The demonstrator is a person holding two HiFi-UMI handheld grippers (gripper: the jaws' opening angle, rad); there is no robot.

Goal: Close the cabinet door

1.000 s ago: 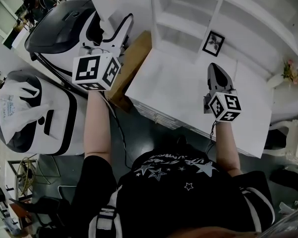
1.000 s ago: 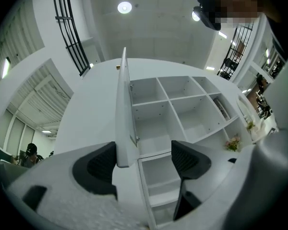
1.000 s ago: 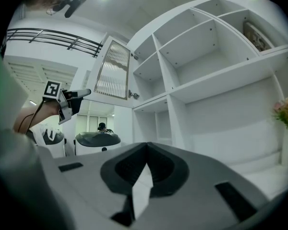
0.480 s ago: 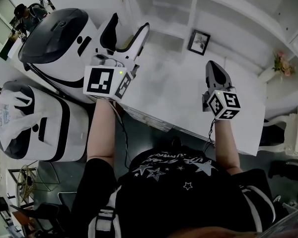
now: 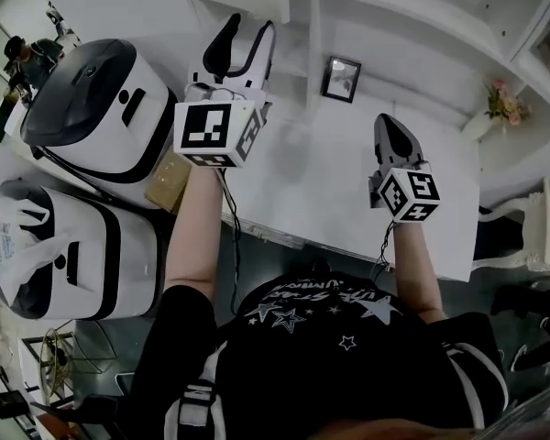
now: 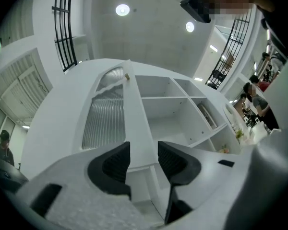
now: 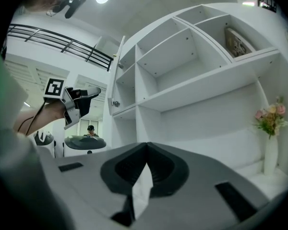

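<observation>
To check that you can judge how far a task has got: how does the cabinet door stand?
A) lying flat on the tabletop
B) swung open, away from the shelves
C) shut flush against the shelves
B: the cabinet door stands out from the shelves, leaving their compartments uncovered.

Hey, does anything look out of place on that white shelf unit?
Yes: the cabinet door at the unit's left end stands open, swung out from the shelves. Nothing else looks askew.

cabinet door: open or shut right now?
Open. The cabinet door stands edge-on, swung out from the shelf unit, leaving its compartments exposed.
</observation>
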